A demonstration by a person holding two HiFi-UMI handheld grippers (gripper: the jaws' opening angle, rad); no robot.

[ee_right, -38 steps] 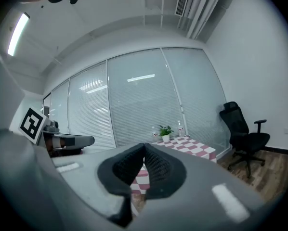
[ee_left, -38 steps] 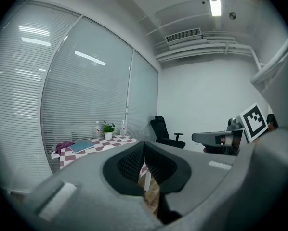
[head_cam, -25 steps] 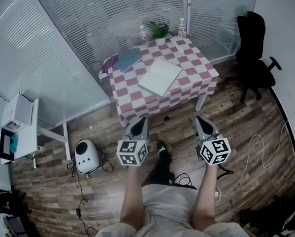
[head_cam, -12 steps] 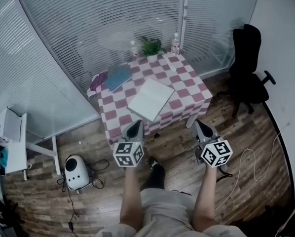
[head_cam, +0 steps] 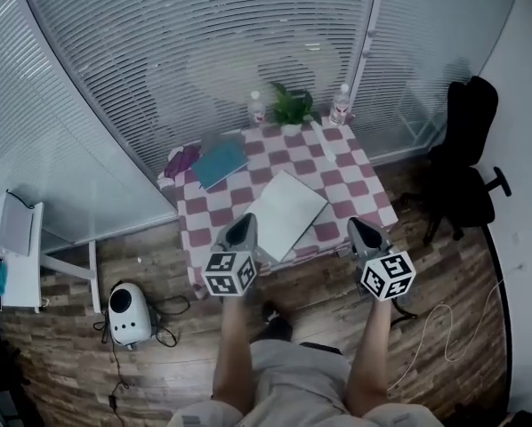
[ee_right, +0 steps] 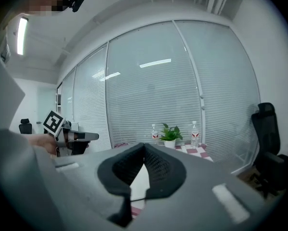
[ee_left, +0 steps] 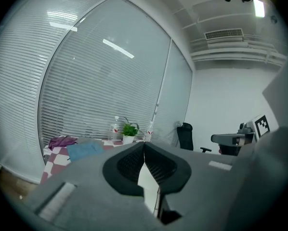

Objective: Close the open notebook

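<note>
The open white notebook (head_cam: 286, 212) lies flat near the front edge of a table with a red-and-white checked cloth (head_cam: 342, 181). My left gripper (head_cam: 245, 222) is held over the table's front left edge, just left of the notebook, with its jaws pressed together and nothing between them. My right gripper (head_cam: 362, 226) hangs at the table's front right edge, right of the notebook, likewise shut and holding nothing. In the left gripper view the shut jaws of the left gripper (ee_left: 144, 144) hide most of the notebook (ee_left: 148, 182). The right gripper view shows the same for the right gripper (ee_right: 144, 146).
A blue book (head_cam: 220, 163) and a purple cloth (head_cam: 181, 160) lie at the table's back left. A potted plant (head_cam: 292, 109) and two bottles (head_cam: 257, 109) stand at the back edge before blinds. A black office chair (head_cam: 469, 172) is right; a white round device (head_cam: 128, 312) with cables is on the floor left.
The person has stepped up to the table. Both grippers moved forward together from over the floor to the table's front edge, staying shut.
</note>
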